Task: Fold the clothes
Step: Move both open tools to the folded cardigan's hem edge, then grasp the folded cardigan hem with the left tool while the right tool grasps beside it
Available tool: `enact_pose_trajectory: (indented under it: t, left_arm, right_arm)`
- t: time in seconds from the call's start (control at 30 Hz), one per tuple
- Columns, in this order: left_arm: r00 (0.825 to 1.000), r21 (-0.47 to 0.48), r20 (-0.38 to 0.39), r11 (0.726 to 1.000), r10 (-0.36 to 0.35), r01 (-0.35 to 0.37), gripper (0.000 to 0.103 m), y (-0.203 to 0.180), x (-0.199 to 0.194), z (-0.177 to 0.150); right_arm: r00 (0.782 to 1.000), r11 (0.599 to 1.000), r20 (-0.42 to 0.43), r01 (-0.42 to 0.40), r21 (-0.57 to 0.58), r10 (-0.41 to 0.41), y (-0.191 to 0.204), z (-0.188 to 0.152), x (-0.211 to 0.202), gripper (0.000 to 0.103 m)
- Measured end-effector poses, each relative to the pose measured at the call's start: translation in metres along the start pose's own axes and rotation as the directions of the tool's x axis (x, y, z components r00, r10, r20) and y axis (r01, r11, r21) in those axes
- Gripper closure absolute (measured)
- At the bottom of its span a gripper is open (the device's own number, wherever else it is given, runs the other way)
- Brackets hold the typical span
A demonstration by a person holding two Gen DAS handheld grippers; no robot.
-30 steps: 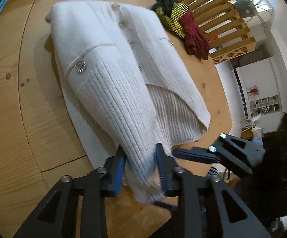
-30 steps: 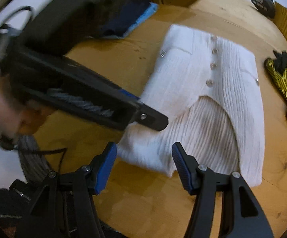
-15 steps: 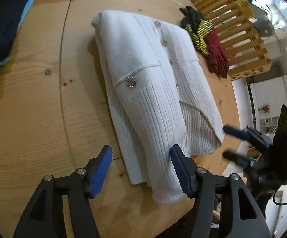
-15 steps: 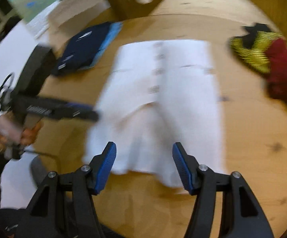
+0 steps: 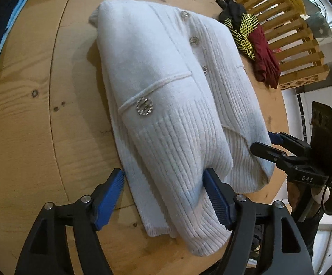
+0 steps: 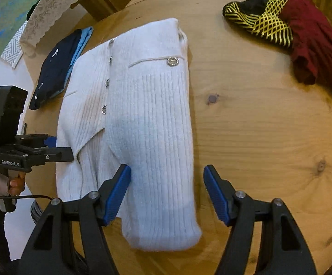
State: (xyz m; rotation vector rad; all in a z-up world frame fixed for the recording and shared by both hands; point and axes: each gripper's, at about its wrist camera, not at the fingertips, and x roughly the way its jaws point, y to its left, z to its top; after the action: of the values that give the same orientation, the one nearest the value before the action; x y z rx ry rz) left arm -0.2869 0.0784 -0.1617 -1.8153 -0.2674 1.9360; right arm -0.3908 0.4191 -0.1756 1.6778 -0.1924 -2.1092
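Jaws wide on left gripper (image 5: 163, 191) and right gripper (image 6: 167, 189), each straddling folded sleeve of white ribbed knit cardigan (image 6: 143, 105) lying on round wooden worktop (image 6: 257, 126).

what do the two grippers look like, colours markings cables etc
Both are black handheld frames with triangular cut-outs, silver pivot screws and ribbed blue finger pads. The left gripper bears white "GenRobot.AI" lettering and trails a black cable. The right gripper reads "DAS", carries a black box with a green light, and also has a cable.
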Motion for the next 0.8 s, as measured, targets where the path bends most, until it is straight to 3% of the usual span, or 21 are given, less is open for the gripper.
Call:
enact_pose_trajectory:
  t: [0.07, 0.17, 0.3, 0.43, 0.8]
  left_arm:
    - [1.000, 0.020, 0.006, 1.000, -0.012, 0.012, 0.053, -0.001, 0.001, -0.001]
    - [0.999, 0.055, 0.017, 0.998, -0.034, 0.033, 0.066, -0.001, 0.002, -0.003]
    - [0.997, 0.083, 0.037, 0.995, -0.065, 0.062, 0.073, 0.003, -0.002, -0.006]
    - [0.994, 0.071, 0.043, 0.992, -0.105, 0.102, 0.078, 0.018, -0.011, -0.008]
    - [0.996, 0.067, 0.022, 0.994, -0.087, 0.085, 0.078, 0.029, -0.016, -0.010]
  right_arm:
    - [1.000, 1.000, -0.002, -0.009, 0.004, 0.009, -0.001, -0.001, 0.001, 0.038]
    - [1.000, 1.000, 0.003, -0.019, 0.008, 0.019, -0.004, -0.002, 0.000, 0.038]
    - [0.999, 0.999, 0.011, -0.039, 0.023, 0.038, -0.013, 0.000, -0.005, 0.038]
    - [0.998, 0.997, 0.004, -0.067, 0.037, 0.066, -0.020, 0.001, -0.010, 0.038]
    - [0.996, 0.998, -0.060, -0.060, -0.010, 0.059, -0.011, 0.003, -0.001, 0.038]
